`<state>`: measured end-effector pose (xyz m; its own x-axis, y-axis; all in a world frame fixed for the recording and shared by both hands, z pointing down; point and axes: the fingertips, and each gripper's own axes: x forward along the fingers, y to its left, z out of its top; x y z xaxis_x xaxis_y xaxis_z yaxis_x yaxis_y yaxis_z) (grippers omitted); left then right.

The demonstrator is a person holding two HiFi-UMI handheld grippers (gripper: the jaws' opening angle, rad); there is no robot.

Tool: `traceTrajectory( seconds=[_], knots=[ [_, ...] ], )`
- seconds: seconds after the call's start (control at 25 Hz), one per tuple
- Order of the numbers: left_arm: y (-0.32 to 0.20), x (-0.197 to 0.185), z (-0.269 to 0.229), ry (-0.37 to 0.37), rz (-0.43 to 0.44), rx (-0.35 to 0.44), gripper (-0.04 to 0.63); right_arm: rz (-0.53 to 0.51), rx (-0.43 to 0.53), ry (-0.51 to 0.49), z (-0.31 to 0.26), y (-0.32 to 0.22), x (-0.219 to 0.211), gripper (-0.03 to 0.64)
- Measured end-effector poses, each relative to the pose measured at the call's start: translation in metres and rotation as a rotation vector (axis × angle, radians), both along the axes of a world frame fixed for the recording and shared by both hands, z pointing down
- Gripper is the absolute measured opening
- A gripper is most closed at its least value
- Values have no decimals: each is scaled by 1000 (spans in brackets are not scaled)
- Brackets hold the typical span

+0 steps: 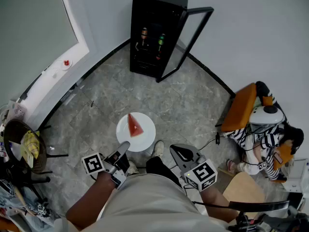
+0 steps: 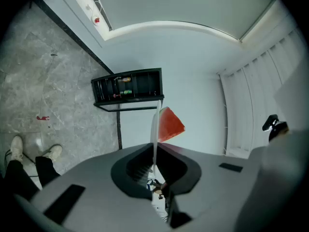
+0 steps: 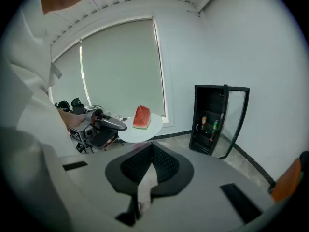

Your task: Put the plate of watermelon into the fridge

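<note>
A white plate [image 1: 140, 138] carries a red watermelon wedge [image 1: 134, 125], held level above the grey floor. My left gripper [image 1: 123, 148] is shut on the plate's near rim. In the left gripper view the plate [image 2: 155, 129] shows edge-on between the jaws, with the watermelon [image 2: 169, 124] to its right. Farther ahead stands the black fridge [image 1: 154, 30], its glass door [image 1: 191, 37] swung open. My right gripper [image 1: 179, 152] hangs shut and empty beside my body. From it I see the plate [image 3: 153, 127], the watermelon [image 3: 141, 117], the left gripper [image 3: 104, 124] and the fridge [image 3: 210, 120].
Bottles [image 1: 144, 35] stand on a fridge shelf. A person sits by an orange chair [image 1: 240, 108] at the right. A round dark chair with yellow cloth [image 1: 28, 146] is at the left. A white window ledge [image 1: 53, 79] runs along the left wall.
</note>
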<state>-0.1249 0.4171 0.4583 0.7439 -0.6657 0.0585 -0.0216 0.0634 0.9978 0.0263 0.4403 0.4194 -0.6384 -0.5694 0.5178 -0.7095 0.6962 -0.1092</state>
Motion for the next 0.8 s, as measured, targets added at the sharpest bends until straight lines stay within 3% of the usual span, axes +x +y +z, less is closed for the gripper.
traceTrajectory(
  seconds=[0.28, 0.8],
  knots=[
    [-22, 27, 1, -17, 9, 20, 23, -7, 9, -10, 4, -18, 25, 15],
    [-104, 84, -2, -58, -29, 36, 23, -38, 61, -72, -7, -113, 86, 18]
  ],
)
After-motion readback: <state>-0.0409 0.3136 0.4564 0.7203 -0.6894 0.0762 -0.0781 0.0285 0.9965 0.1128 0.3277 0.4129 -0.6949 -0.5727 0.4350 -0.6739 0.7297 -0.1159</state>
